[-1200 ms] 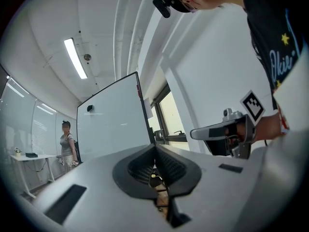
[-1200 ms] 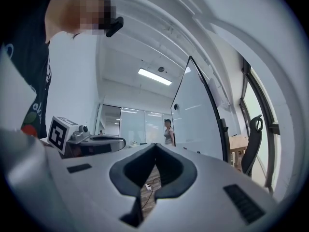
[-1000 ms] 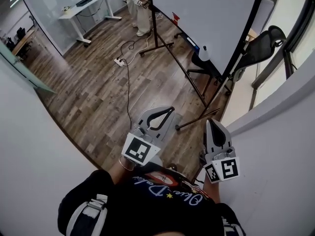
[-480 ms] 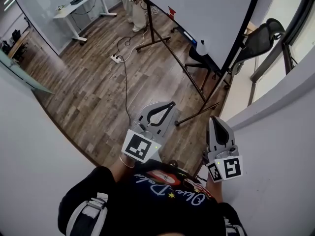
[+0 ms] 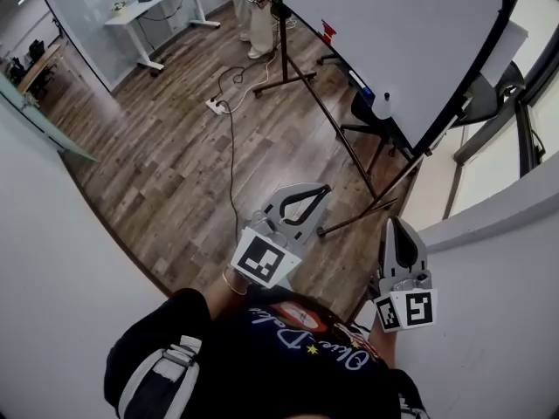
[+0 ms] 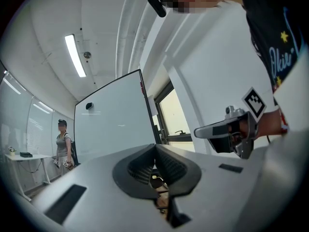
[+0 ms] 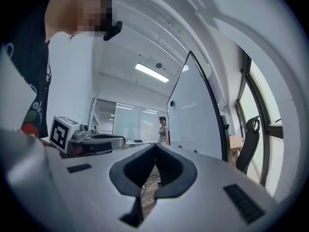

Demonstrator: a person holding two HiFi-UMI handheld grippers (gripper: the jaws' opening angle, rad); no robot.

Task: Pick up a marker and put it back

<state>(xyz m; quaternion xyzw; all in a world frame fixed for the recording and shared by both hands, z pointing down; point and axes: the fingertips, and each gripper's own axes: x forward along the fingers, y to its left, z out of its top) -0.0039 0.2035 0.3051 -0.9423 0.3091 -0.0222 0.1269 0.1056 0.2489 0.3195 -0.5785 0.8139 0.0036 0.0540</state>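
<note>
Wood-plank floor, white walls, a desk, ceiling strip light.

Whiteboard cut by top edge; distant person too.

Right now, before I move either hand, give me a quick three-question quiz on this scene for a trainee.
1. True or false: the left tongs are gripping something.
2. Which stands nearest the far end of the whiteboard? A) the other person B) the white desk C) the power strip
3. Fill in the blank: the right tongs are ___ (open or shut).

Key: 1 false, they are shut with nothing between them. 2 A. 3 shut.
</note>
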